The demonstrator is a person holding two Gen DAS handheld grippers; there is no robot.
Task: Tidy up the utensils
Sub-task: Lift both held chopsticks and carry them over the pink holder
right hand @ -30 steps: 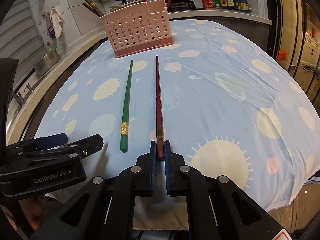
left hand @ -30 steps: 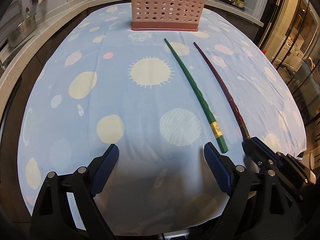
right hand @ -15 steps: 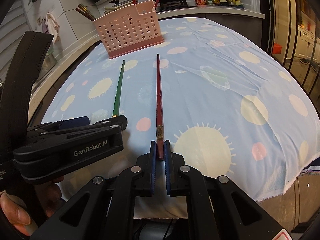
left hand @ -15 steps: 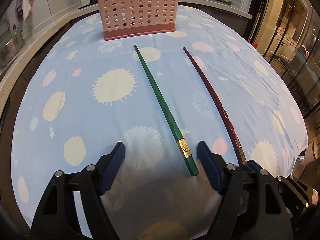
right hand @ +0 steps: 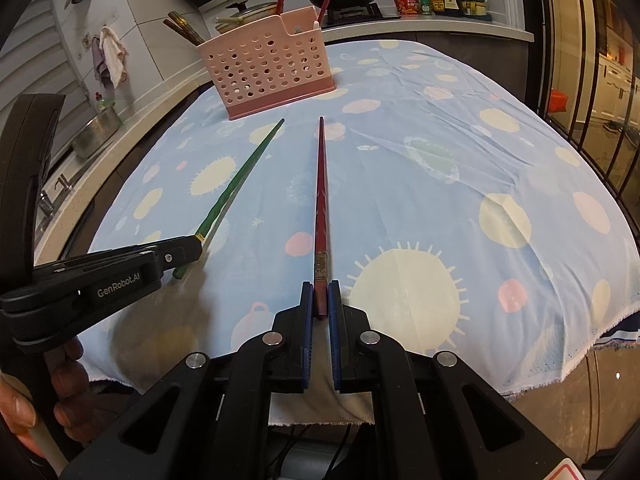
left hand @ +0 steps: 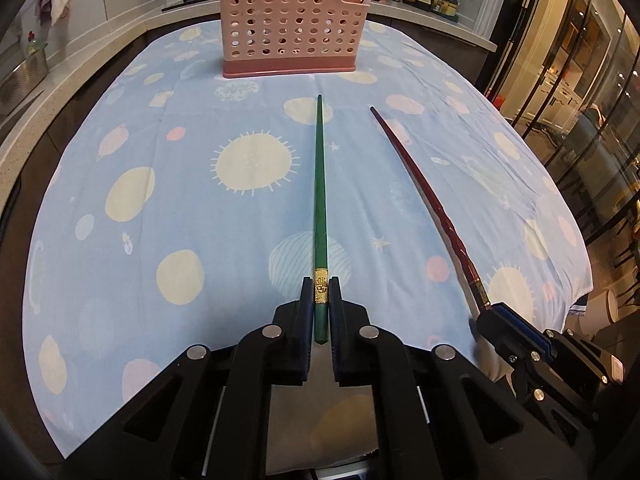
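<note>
Looking along the left gripper (left hand: 321,296), its jaws have just been closing and now pinch the thick butt end of the green chopstick (left hand: 320,200), right at the gold band, with the rest of the stick lying straight out over the spotted blue cloth (left hand: 132,200) toward the pink holder (left hand: 292,24). Off to the right, the red chopstick (left hand: 424,192) runs back into the other tool. Long, thin and stiff as it is, the green one looks light, and I would guess its lacquered surface is slippery, so a hold this near the end may let the far tip swing or droop; the square butt seems the surest place to grip. From the right gripper (right hand: 319,300), the jaws stand narrow, clamped on the butt of the red chopstick just behind its band, the tip pointing at the pink holder, which already has several sticks standing in it. At the left edge, the left gripper holds the green chopstick's end slightly tilted above the cloth.
</note>
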